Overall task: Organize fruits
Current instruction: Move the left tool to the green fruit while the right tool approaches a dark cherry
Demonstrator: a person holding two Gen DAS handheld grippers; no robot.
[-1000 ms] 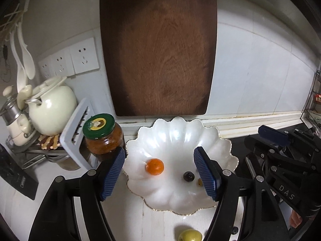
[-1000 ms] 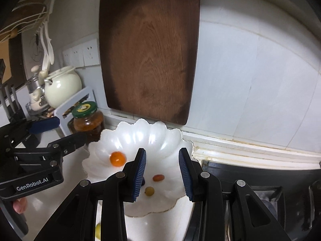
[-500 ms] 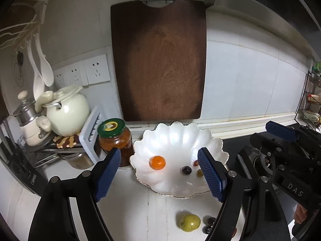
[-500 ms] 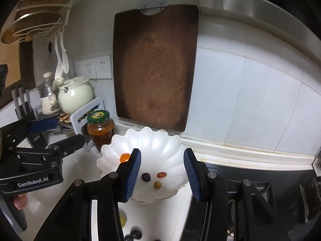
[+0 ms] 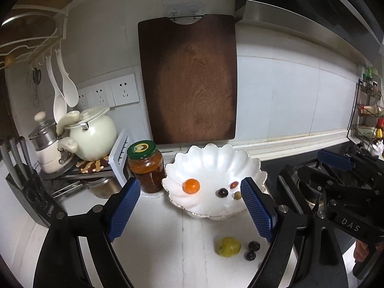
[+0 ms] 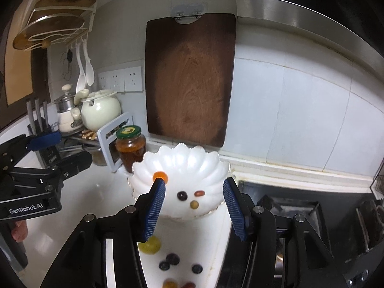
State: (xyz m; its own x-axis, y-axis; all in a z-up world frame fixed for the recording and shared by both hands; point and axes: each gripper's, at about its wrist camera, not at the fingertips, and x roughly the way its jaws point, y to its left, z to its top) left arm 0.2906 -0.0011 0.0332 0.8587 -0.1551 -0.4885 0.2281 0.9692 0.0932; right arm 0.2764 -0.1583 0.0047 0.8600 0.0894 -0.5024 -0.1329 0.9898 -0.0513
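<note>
While our left gripper (image 5: 190, 208) and right gripper (image 6: 193, 206) spread wider, both empty, white counter (image 5: 168, 244) lies beneath them. Loose fruits (image 6: 171, 259) sit just below our fingers; ahead stands the scalloped bowl (image 5: 208, 158) holding four fruits, a jar (image 5: 146, 165) at its left.

Open white counter (image 5: 172, 235) lies from the scalloped bowl (image 5: 208, 158) toward 6 o'clock, broken only by a green fruit (image 5: 229, 246) and dark grapes (image 5: 253, 246) at 5 o'clock. At 9 o'clock a sauce jar (image 5: 147, 165) crowds the bowl's rim (nearly touching), dish rack (image 5: 120, 158) behind it. The cutting board (image 5: 189, 81) blocks 12 o'clock; the stove (image 5: 300, 182) fills 3 o'clock.
</note>
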